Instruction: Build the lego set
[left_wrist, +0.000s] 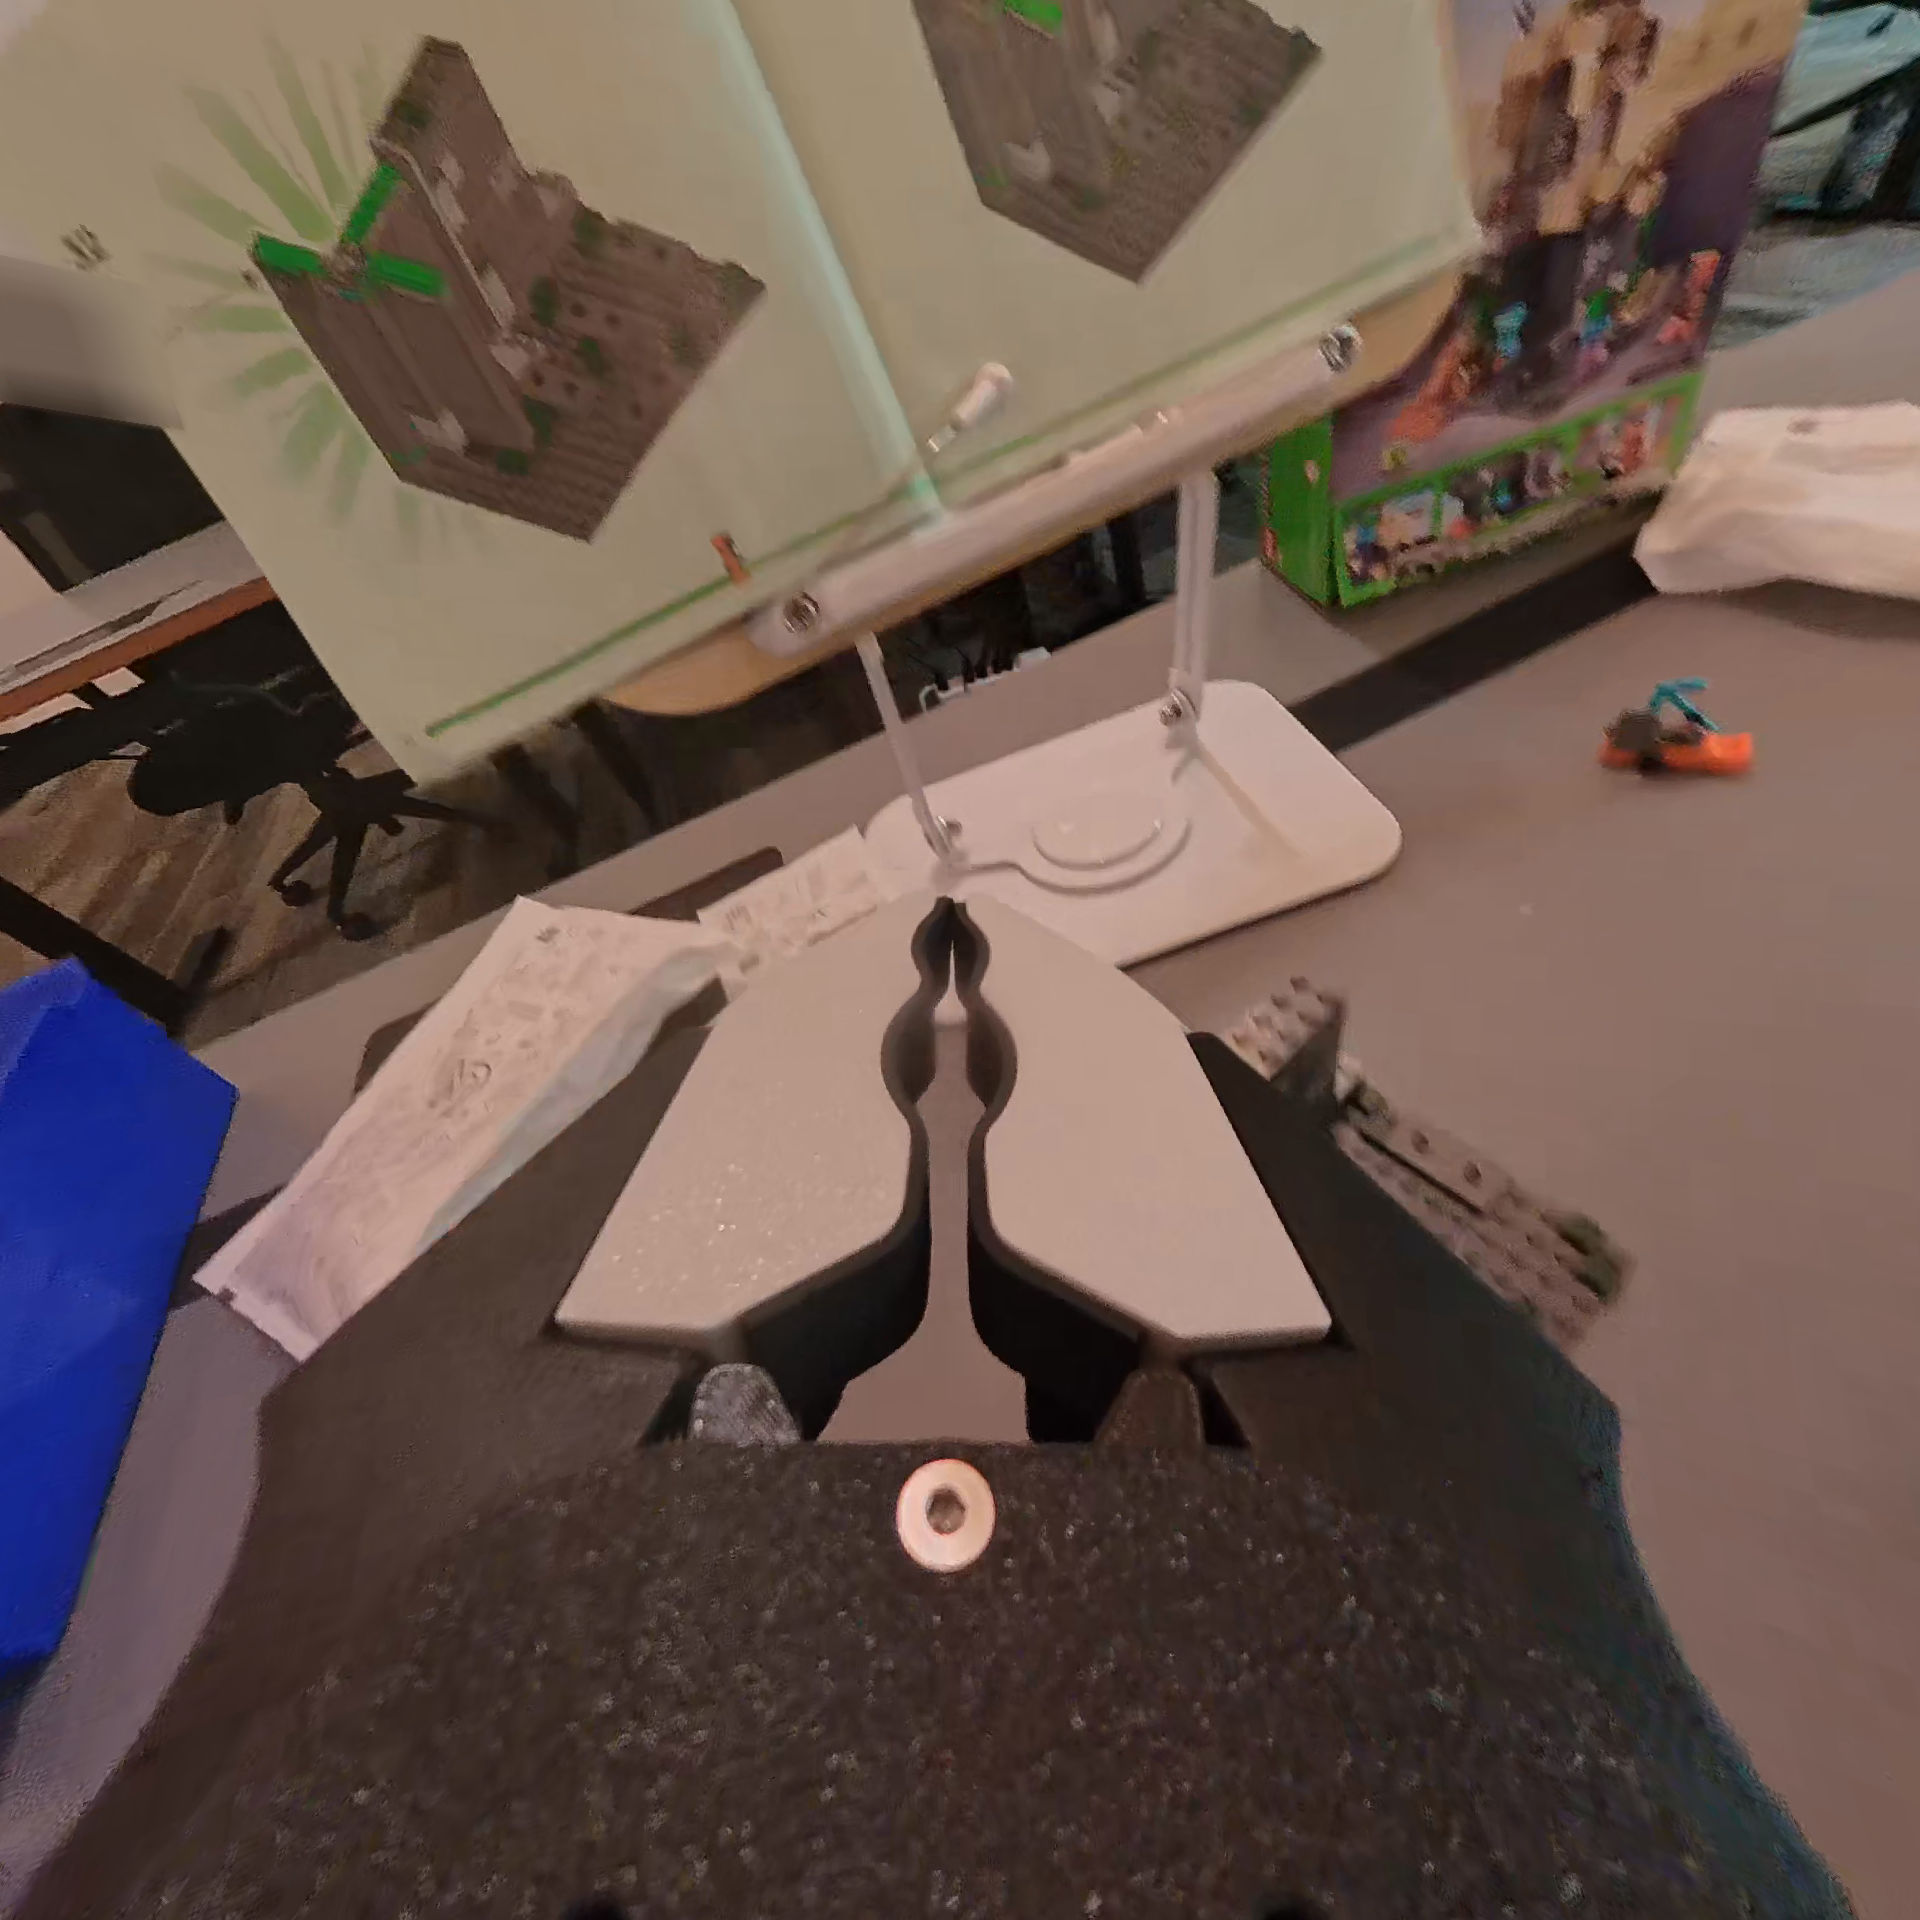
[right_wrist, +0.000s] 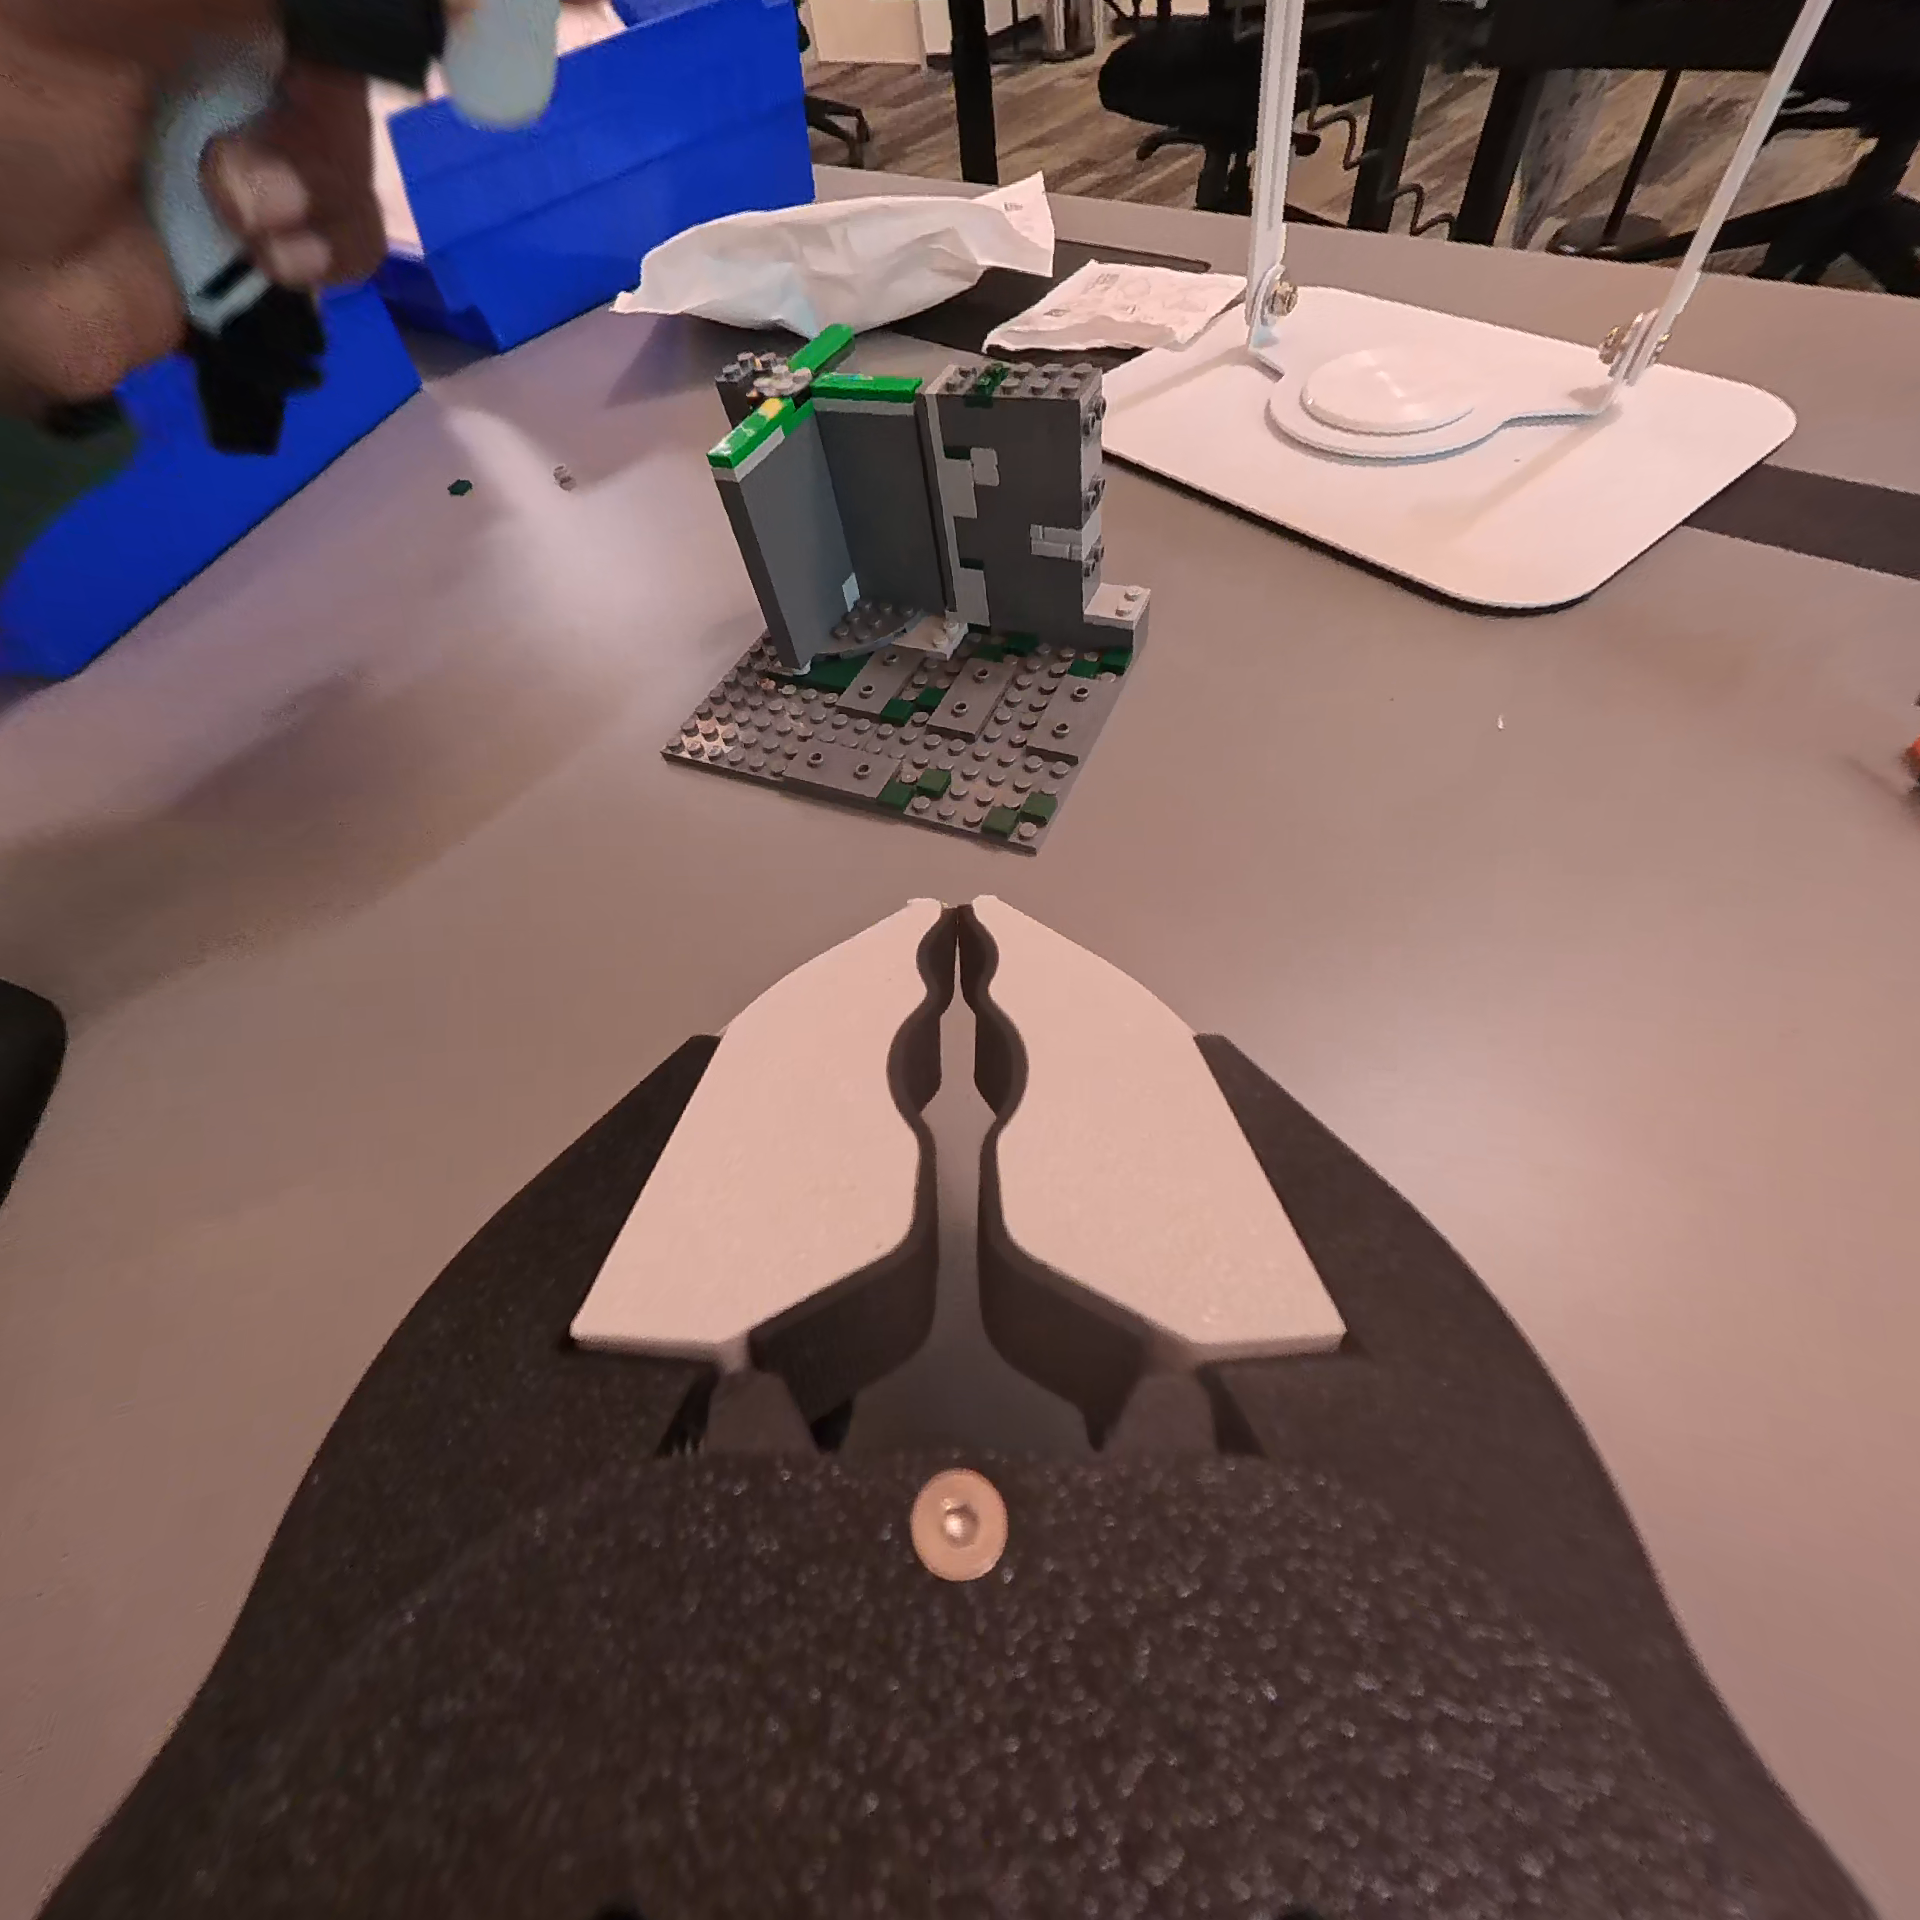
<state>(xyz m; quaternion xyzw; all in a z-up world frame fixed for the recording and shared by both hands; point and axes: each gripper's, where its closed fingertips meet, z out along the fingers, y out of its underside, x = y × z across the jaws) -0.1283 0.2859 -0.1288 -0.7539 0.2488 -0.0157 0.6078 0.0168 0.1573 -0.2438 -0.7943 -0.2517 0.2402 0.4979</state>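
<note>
A partly built grey lego model (right_wrist: 914, 582) with tall walls and green strips on top stands on a studded grey baseplate (right_wrist: 831, 758) in the middle of the table in the right wrist view. My right gripper (right_wrist: 958, 912) is shut and empty, a short way in front of the baseplate. My left gripper (left_wrist: 950, 914) is shut and empty, raised above the table; the model (left_wrist: 1455, 1174) shows partly behind its right finger. The open instruction booklet (left_wrist: 623, 312) rests on a white stand (left_wrist: 1143, 821). The left gripper also shows blurred in a hand (right_wrist: 208, 208) at top left of the right wrist view.
Blue bins (right_wrist: 582, 197) stand at the far left. Crumpled white bags (right_wrist: 842, 260) and a paper sheet (left_wrist: 468, 1091) lie behind the model. The lego box (left_wrist: 1538, 343), another white bag (left_wrist: 1797, 509) and a small orange lego piece (left_wrist: 1673, 743) lie to the right. Two tiny loose pieces (right_wrist: 509, 480) lie left of the model. The gap from one gripper's tips to the other's is roughly 25 centimeters. Both grippers' tips are roughly 15 centimeters from the partly built grey lego model (right_wrist: 914, 582).
</note>
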